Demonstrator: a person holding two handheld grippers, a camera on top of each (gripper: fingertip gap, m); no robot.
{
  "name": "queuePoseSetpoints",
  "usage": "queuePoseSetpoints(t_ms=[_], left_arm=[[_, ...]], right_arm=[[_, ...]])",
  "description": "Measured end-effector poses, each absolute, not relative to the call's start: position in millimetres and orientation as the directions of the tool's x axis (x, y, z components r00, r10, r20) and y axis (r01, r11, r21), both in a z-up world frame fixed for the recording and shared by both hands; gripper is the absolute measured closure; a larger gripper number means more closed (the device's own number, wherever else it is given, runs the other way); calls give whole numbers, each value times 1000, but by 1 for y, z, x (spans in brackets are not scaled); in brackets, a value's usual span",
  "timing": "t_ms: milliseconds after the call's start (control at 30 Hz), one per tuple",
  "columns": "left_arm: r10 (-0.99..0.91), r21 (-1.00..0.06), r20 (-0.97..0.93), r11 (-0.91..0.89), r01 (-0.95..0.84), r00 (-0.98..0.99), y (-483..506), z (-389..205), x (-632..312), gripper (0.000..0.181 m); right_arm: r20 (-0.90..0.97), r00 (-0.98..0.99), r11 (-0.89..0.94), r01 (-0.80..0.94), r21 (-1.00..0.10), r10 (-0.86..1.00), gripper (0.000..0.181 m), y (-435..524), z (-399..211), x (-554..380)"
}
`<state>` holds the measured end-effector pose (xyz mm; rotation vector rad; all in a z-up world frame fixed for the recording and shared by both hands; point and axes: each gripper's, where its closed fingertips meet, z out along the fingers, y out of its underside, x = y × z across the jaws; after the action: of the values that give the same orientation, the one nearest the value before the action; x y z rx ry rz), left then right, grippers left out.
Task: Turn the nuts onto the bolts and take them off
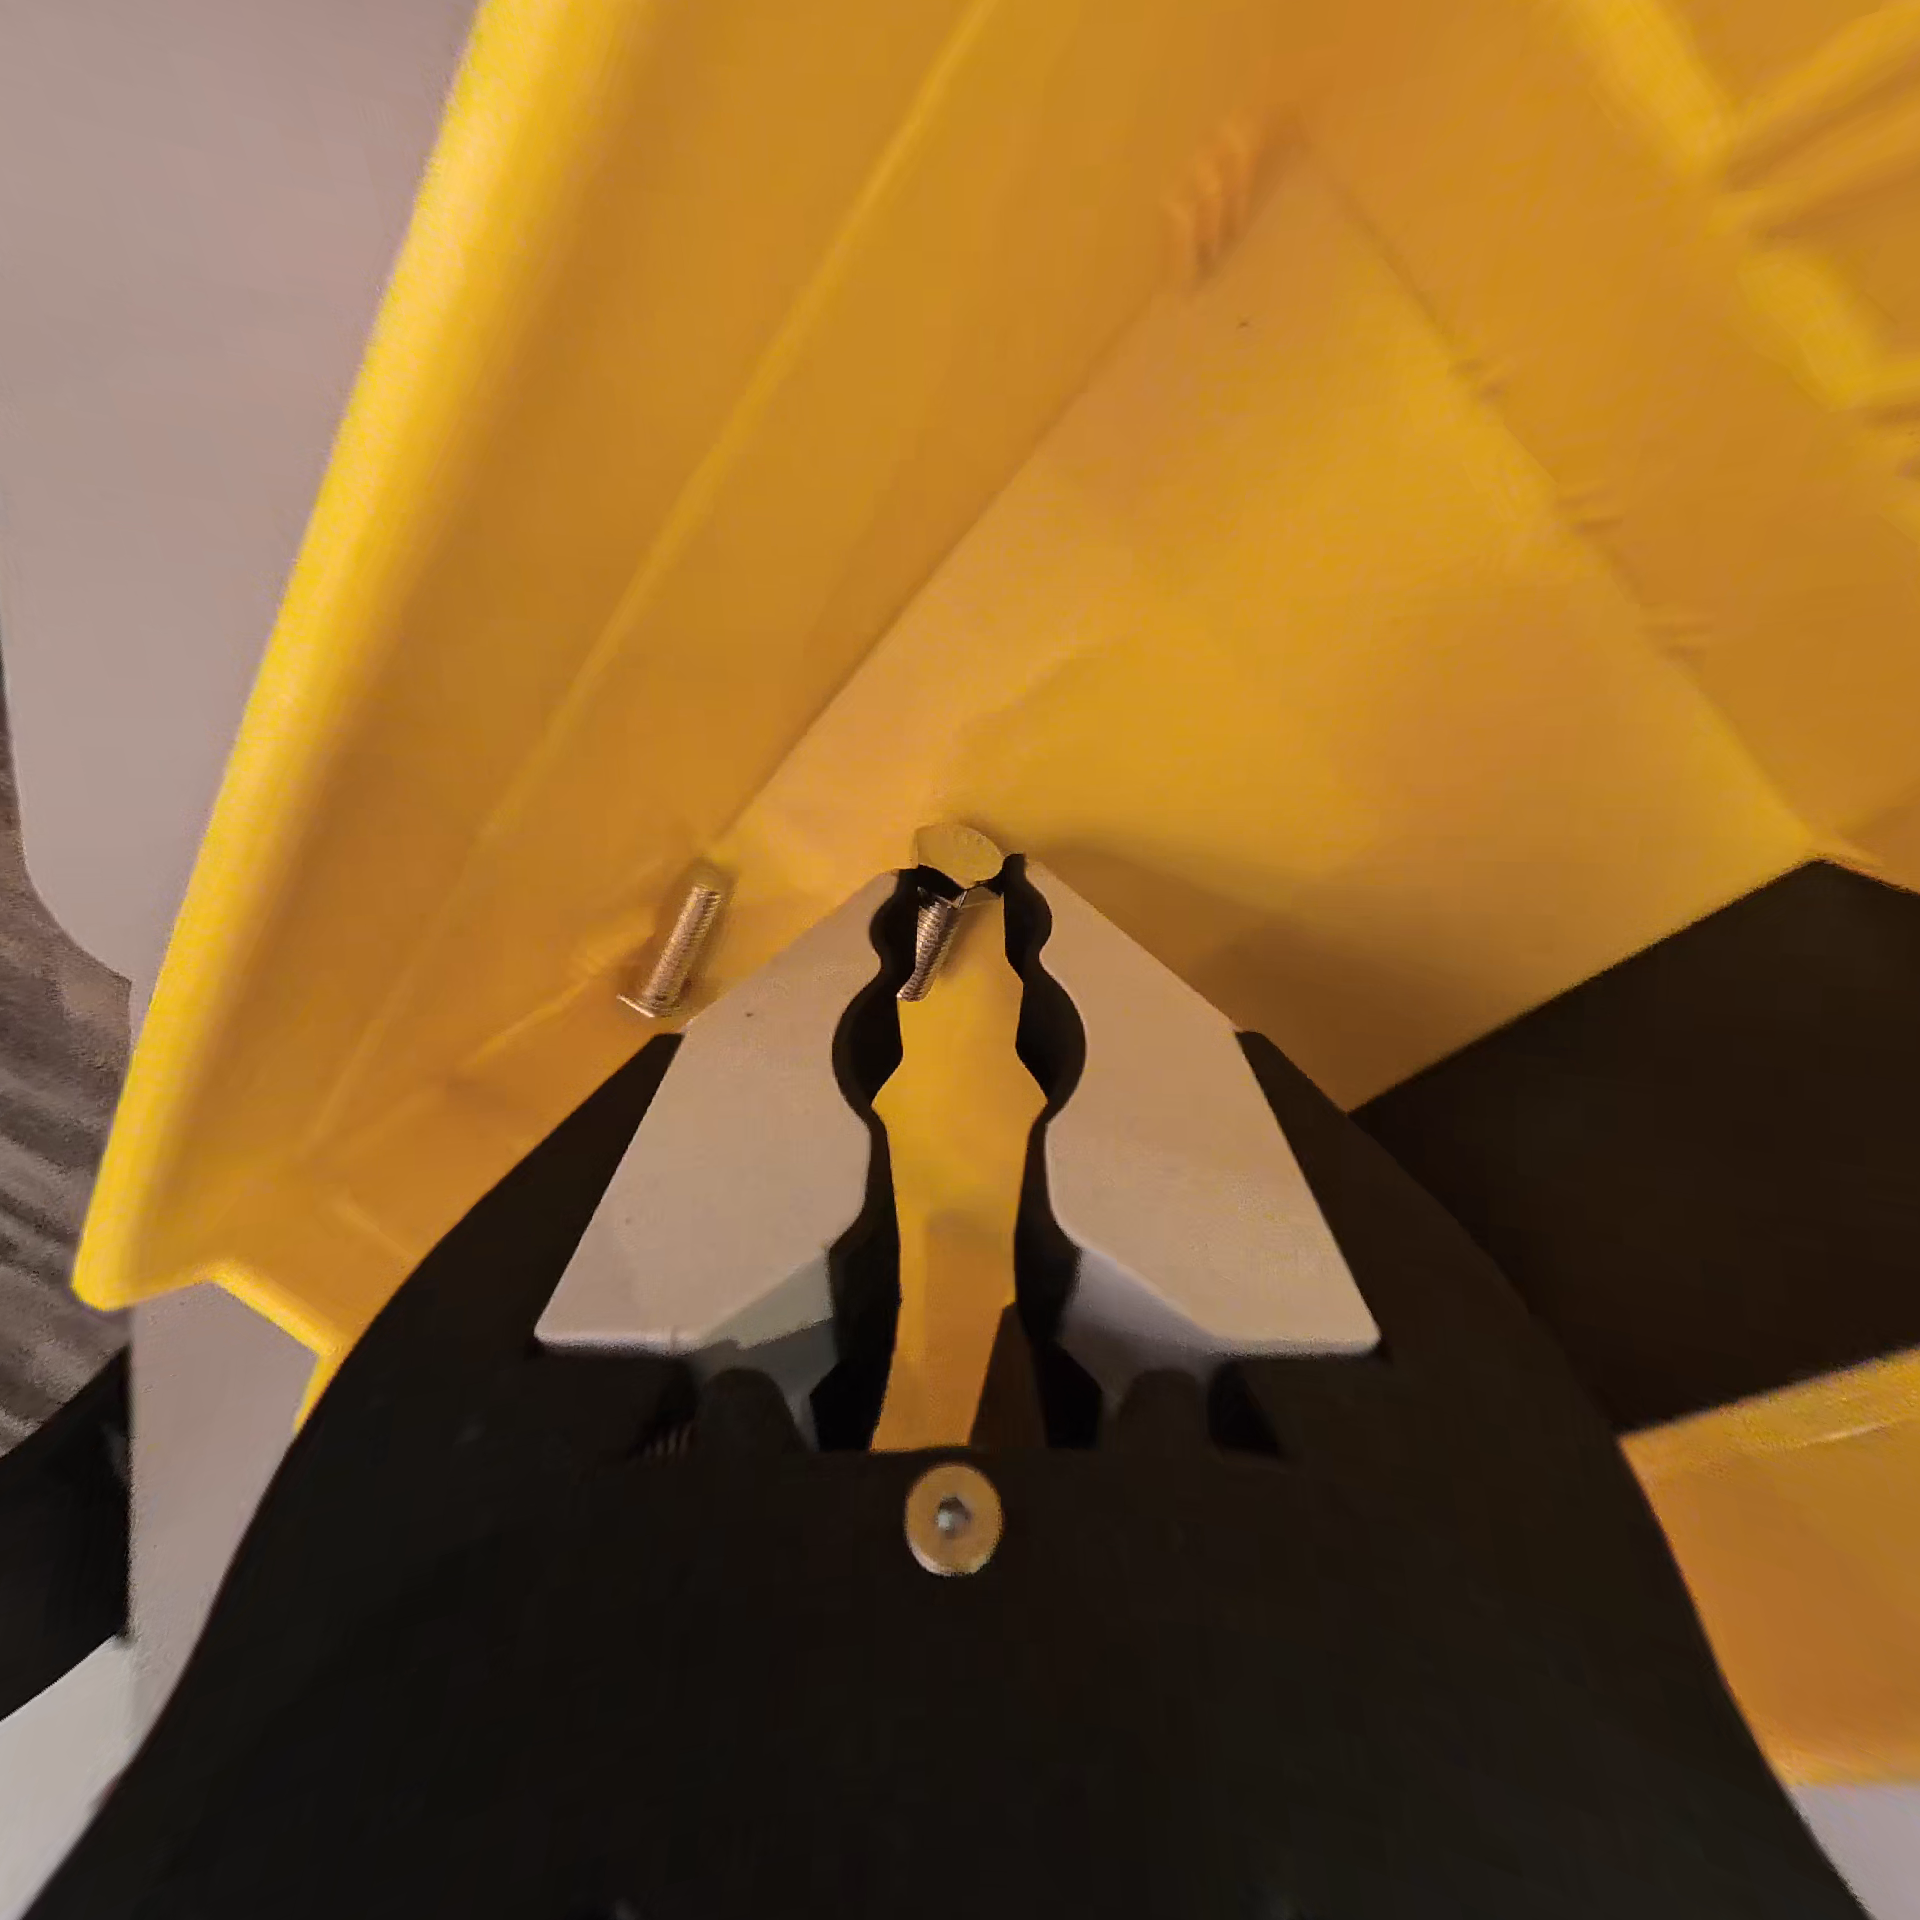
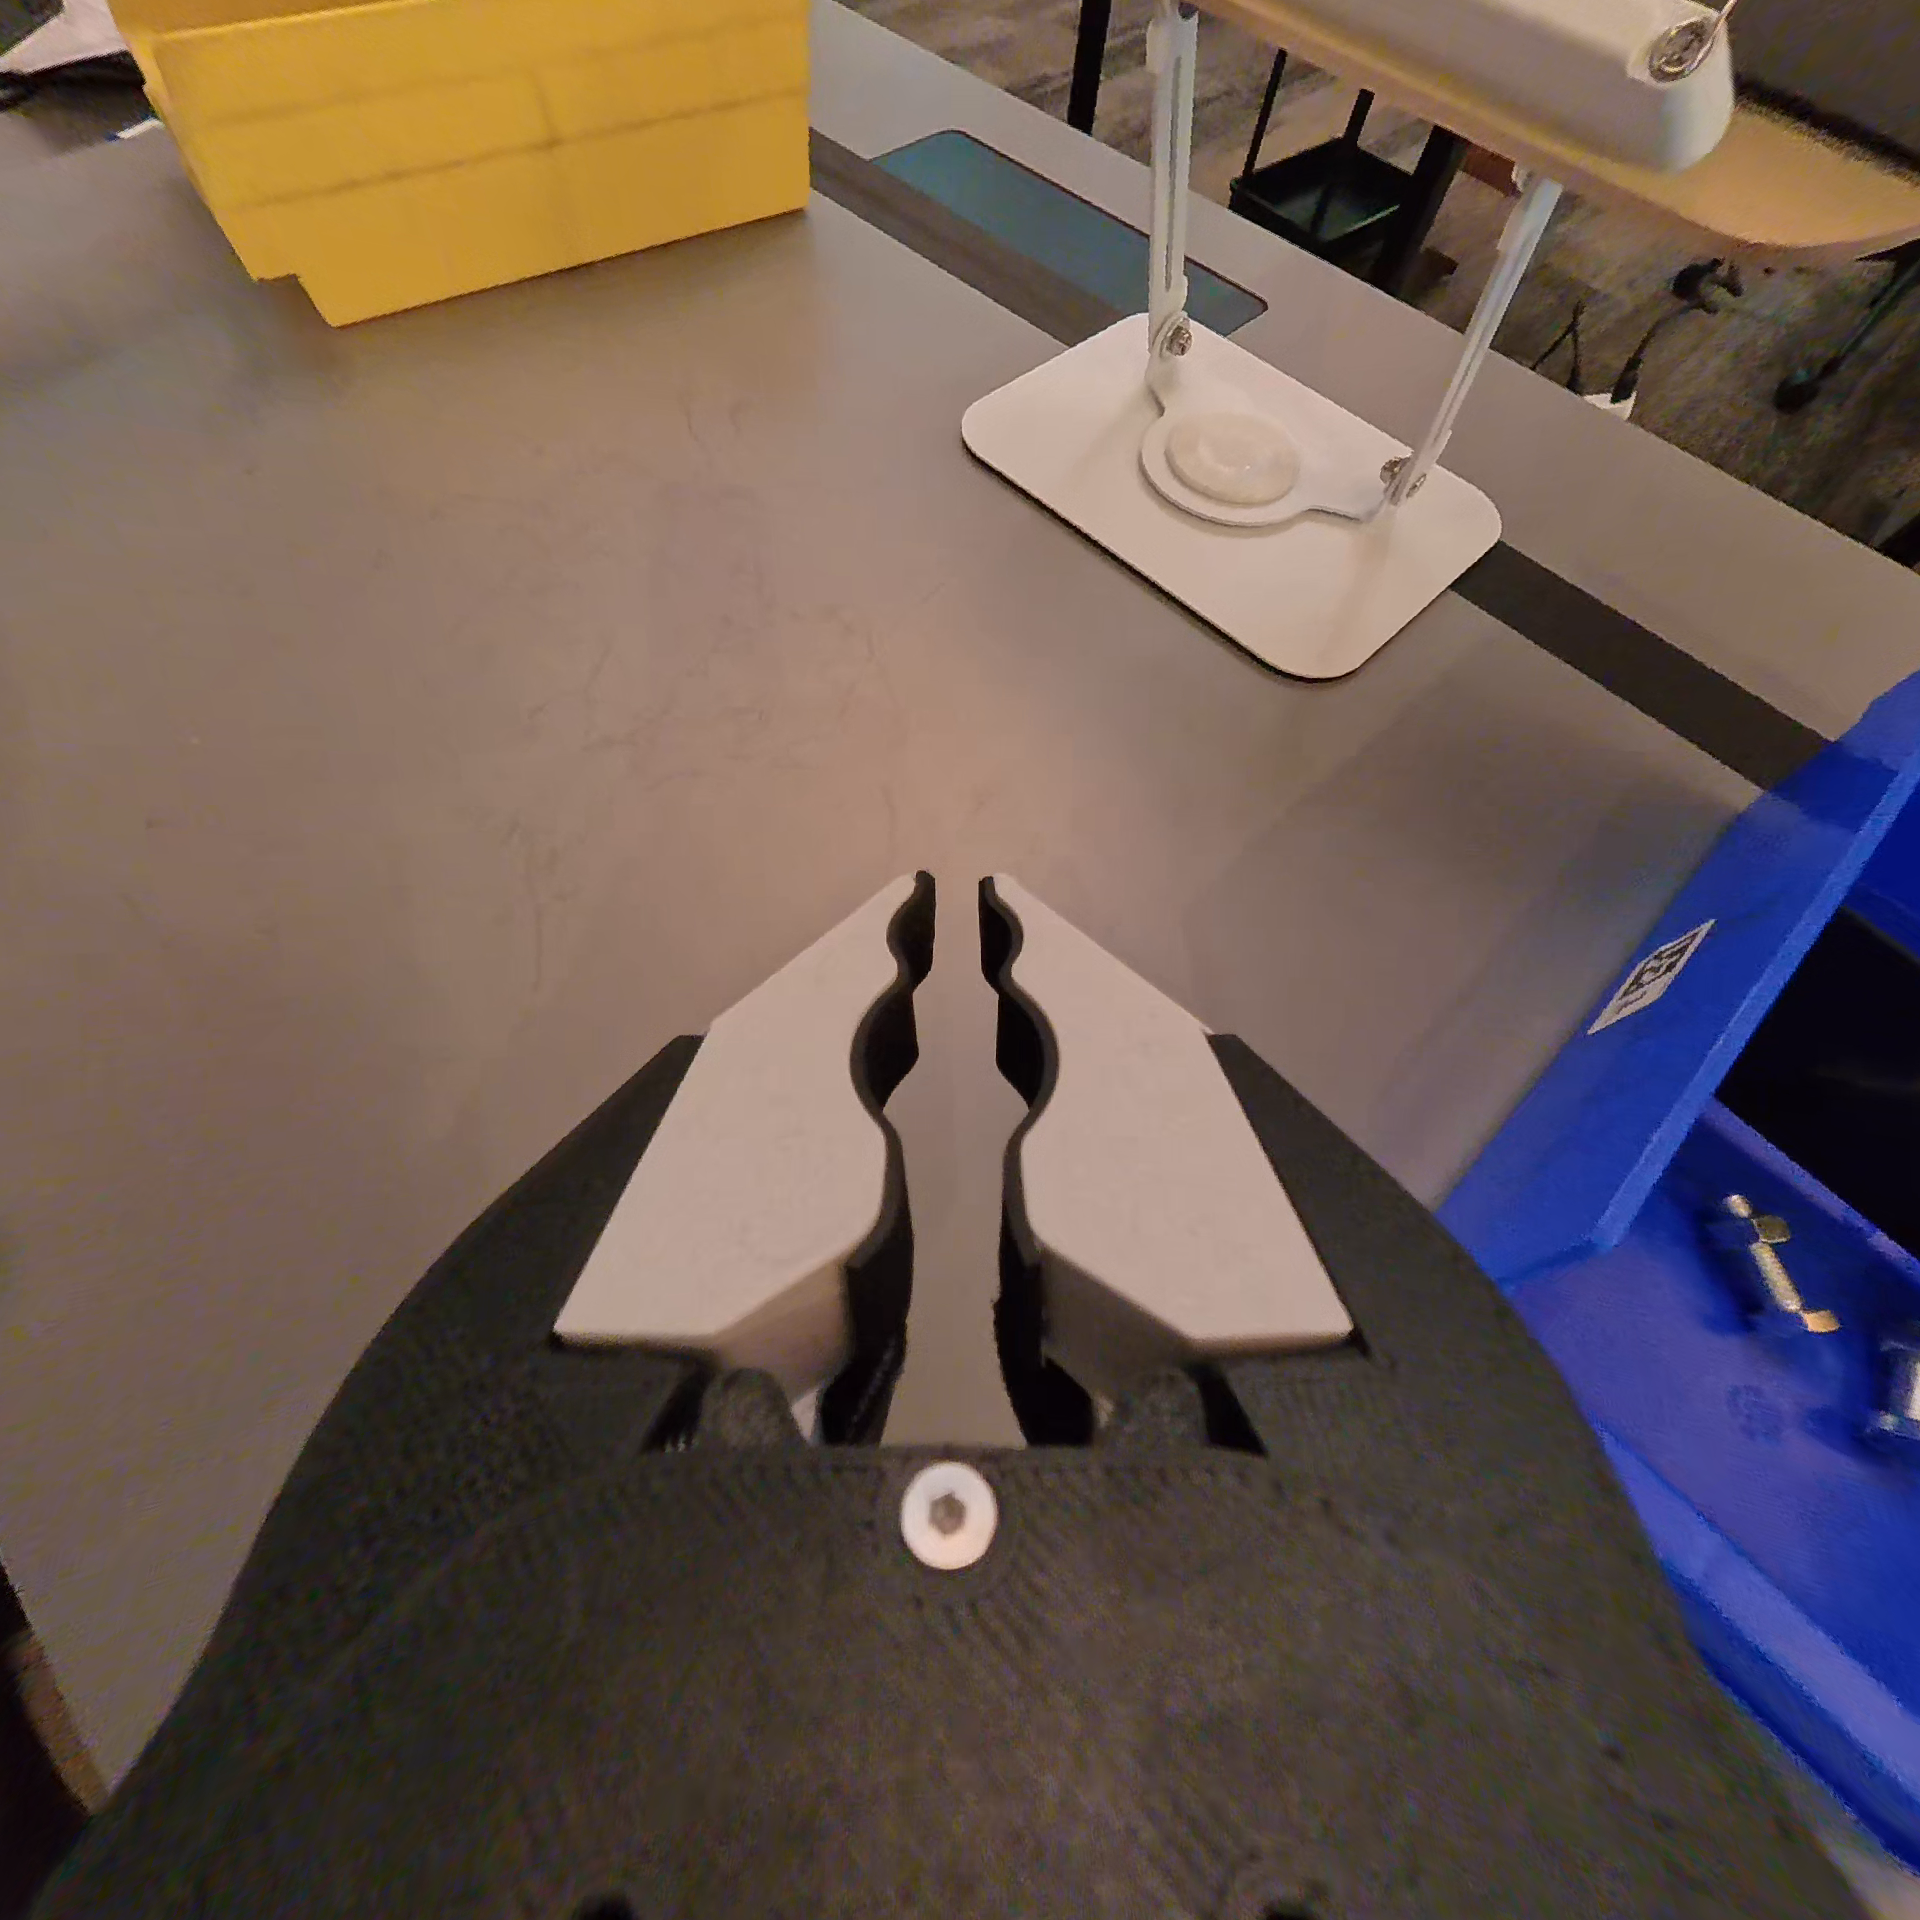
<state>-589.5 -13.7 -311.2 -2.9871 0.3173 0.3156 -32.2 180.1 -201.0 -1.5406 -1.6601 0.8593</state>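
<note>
The left gripper has its fingers clenched at the very tips on the head of a small threaded bolt, whose shank hangs back between them, tilted a little. The tips are down inside a yellow bin, close to where its floor meets a wall. A second bolt, brass-coloured and loose, lies just to the left against that wall, apart from the held one.

The right gripper hovers over the bare grey desk with nothing between its fingers; only a narrow gap separates the tips, so they are released. To its right stands a blue bin bearing a small label, and on its floor lie a bolt with a nut on it and another small metal part, blurred at the frame edge. Farther off on the desk, a white lamp stand sits on its flat base, and the yellow bin shows well away at the far left.
</note>
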Motion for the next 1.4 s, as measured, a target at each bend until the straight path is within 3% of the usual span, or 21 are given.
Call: queuePoseSetpoints(t_ms=[167,300,400,567,833,1033,1133,1233,1400], left_arm=[[-129,-299,-260,-931,-207,957,1,-260,-570,166],[-185,-425,-359,-840,-336,915,19,-187,-509,166],[-311,-416,-445,-758,-502,840,30,-154,-428,167],[-568,-390,-404,-602,-697,717,32,-188,-268,167],[-777,-389,-144,-525,-757,612,-5,-291,-117,167],[-783,-351,-139,-534,-769,607,-9,-316,-104,166],[-759,-412,-138,-540,-734,636,-5,-310,-99,157],[-714,-458,-180,-548,-700,677,1,-290,-110,149],[-480,-503,-352,-627,-595,804,-9,-211,-200,157]], right_arm=[[66,-54,84,520,-850,996,174,175,-197,-33],[61,-69,88,504,-859,996,174,164,-194,-34],[55,-81,88,498,-863,995,174,155,-193,-36],[39,-107,86,483,-871,994,174,131,-191,-35],[-62,-167,30,495,-868,984,175,83,-215,-19],[-54,-201,51,485,-873,978,175,72,-214,-20],[-51,-197,51,481,-875,979,175,74,-213,-18],[-52,-186,43,474,-880,981,174,78,-211,-17],[-35,-170,50,472,-880,985,175,85,-212,-14]])
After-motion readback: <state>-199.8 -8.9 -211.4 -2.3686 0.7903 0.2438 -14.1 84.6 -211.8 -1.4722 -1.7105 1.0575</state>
